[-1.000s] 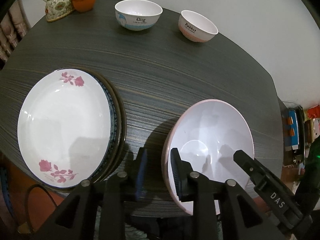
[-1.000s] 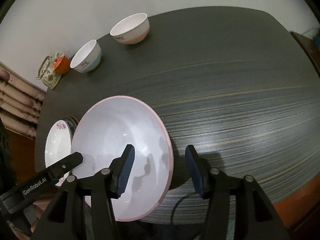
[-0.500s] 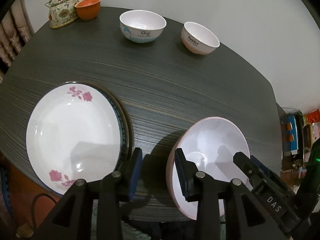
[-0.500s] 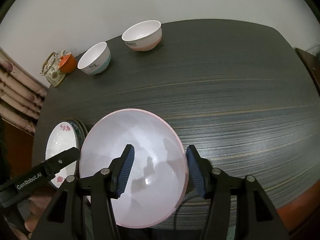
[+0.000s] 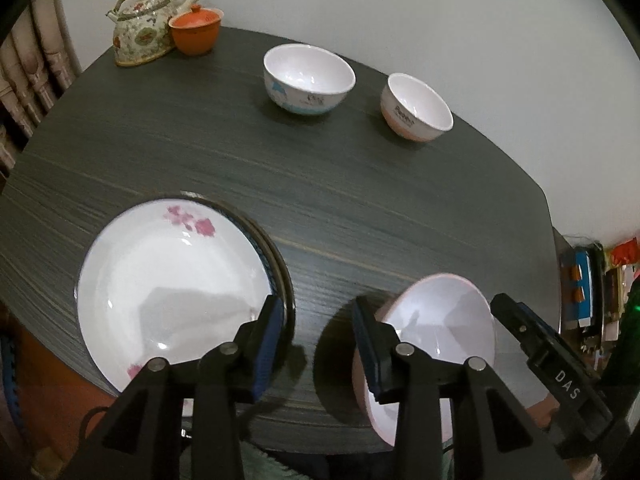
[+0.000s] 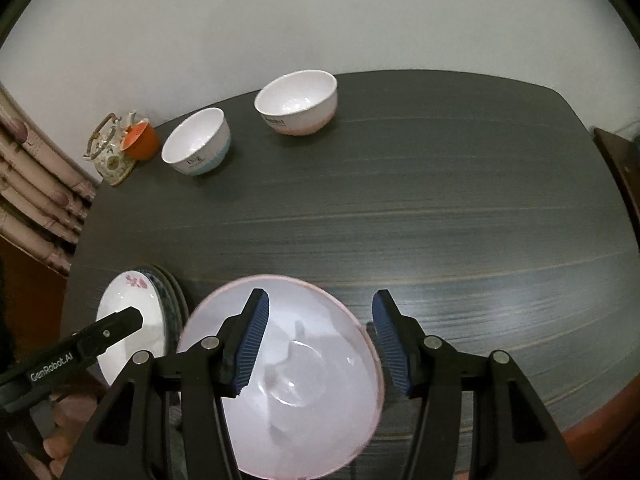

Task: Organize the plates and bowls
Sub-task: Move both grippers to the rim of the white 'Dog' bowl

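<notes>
Both your grippers have pulled back and opened wider; your left gripper (image 5: 316,336) and right gripper (image 6: 320,340) are spread, pinching nothing. Your wide pink-rimmed white bowl (image 6: 304,376) sits near the dark wood-grain tabletop's (image 6: 440,208) front edge, beside the rose-patterned white plate stack (image 5: 168,284).

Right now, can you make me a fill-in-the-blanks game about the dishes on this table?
1. The floral plate lies on top of a ____ of plates.
2. The orange cup stands beside the ____.
3. The number of small bowls at the table's far side is ____.
4. The big bowl has a rim coloured ____.

Missing words: stack; teapot; two; pink.
</notes>
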Demonstrator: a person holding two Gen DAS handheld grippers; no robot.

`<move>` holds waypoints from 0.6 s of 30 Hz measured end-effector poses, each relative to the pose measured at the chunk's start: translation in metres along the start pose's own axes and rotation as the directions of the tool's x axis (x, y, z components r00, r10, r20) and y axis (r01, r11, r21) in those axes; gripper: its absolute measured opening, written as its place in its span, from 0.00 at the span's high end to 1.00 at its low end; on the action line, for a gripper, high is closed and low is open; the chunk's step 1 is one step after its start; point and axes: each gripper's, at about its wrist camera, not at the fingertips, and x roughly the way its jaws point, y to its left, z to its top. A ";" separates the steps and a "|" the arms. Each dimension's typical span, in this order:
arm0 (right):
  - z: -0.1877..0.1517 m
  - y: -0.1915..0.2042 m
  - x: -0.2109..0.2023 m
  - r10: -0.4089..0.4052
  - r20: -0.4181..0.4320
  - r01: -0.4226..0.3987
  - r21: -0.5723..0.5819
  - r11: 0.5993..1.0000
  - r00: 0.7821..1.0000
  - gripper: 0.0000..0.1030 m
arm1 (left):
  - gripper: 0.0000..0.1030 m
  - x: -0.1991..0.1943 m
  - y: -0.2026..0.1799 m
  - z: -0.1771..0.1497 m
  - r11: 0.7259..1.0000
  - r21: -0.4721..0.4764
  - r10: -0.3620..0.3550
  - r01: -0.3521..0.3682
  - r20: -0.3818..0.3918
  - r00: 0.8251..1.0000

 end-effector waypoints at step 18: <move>0.078 0.065 0.051 0.159 -0.080 -0.162 -0.032 0.986 0.984 0.49 | 0.63 0.000 0.071 0.089 0.994 -0.077 0.078 -0.072 0.073 0.994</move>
